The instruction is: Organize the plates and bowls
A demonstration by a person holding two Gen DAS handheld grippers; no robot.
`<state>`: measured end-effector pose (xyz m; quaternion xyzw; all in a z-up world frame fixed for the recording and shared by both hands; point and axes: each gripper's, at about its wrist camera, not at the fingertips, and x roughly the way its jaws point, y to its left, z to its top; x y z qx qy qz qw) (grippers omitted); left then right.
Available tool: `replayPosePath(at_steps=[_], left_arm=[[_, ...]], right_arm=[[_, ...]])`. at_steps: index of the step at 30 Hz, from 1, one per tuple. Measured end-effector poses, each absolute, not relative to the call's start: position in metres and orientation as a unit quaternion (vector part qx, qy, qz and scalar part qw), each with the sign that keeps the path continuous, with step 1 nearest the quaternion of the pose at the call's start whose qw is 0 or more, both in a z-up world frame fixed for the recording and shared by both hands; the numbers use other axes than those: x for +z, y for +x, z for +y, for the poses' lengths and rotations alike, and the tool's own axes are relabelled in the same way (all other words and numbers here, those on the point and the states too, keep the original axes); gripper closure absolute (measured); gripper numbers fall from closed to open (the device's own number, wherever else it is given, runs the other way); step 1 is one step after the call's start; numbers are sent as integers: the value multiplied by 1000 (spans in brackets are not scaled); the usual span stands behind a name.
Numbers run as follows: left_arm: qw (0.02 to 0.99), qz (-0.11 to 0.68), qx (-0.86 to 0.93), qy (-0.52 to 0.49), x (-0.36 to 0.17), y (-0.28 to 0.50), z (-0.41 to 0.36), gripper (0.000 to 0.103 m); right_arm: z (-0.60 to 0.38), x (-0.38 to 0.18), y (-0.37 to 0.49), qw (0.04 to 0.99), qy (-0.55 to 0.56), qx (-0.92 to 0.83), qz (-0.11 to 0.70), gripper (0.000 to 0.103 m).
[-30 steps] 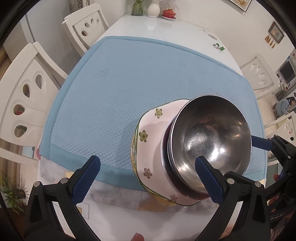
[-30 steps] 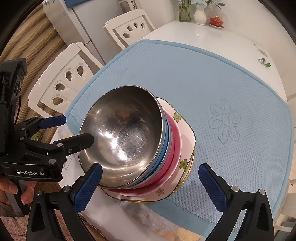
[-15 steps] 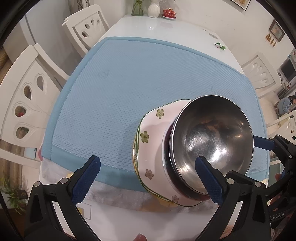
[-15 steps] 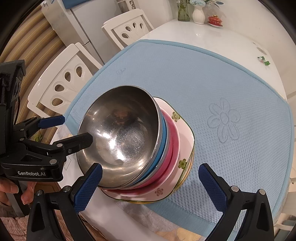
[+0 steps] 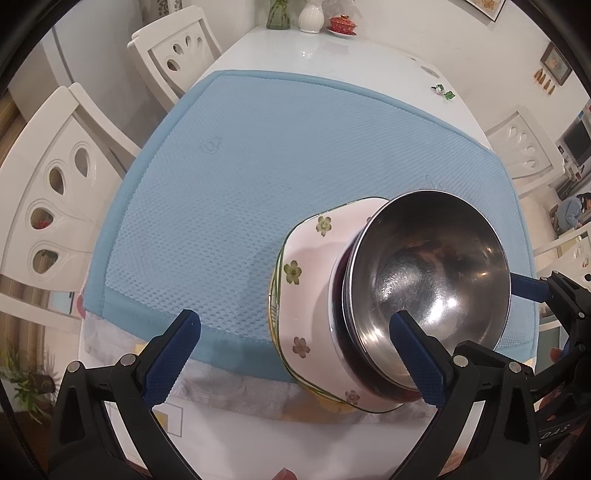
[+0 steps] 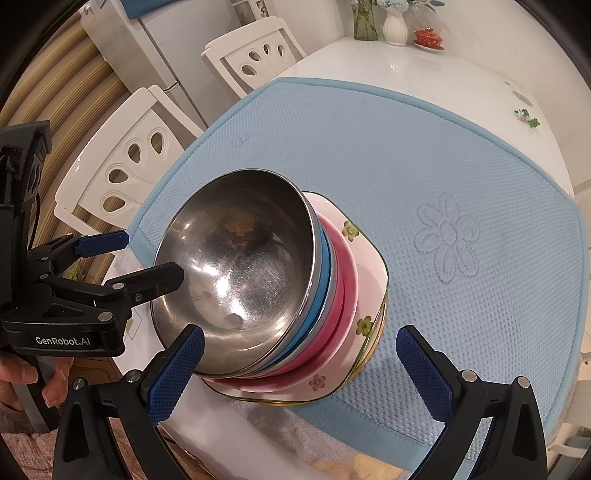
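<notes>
Stack sits at the near edge of the blue mat (image 6: 424, 177) — steel bowl (image 6: 240, 266) on top, then a blue bowl (image 6: 320, 295), a pink one (image 6: 341, 306), and a floral square plate (image 6: 369, 280) at the bottom. Right gripper (image 6: 300, 365) is spread wide in front of it — the left gripper (image 6: 138, 258) comes in from the side, gaping too.

A glossy white dining table (image 5: 351, 51) carries a pale blue quilted mat (image 5: 295, 155) with a stitched flower. White chairs (image 5: 51, 195) with teardrop cut-outs stand around it. At the far end sit vases (image 6: 395, 22) and a red lidded cup (image 6: 428, 37) (beside pale walls with small framed pictures (image 5: 554, 66))
</notes>
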<state>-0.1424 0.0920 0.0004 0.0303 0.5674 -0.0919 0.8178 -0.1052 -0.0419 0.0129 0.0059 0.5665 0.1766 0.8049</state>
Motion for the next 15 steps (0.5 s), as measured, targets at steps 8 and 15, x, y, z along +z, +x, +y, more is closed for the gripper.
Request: replayPosePath(at_steps=[8, 15], left_arm=[[817, 568, -90, 31, 1, -141, 94, 1], [817, 570, -90, 29, 0, -141, 96, 1]], right_arm=[[-42, 13, -104, 804, 7, 177, 567, 0], [-42, 12, -102, 803, 10, 175, 570, 0]])
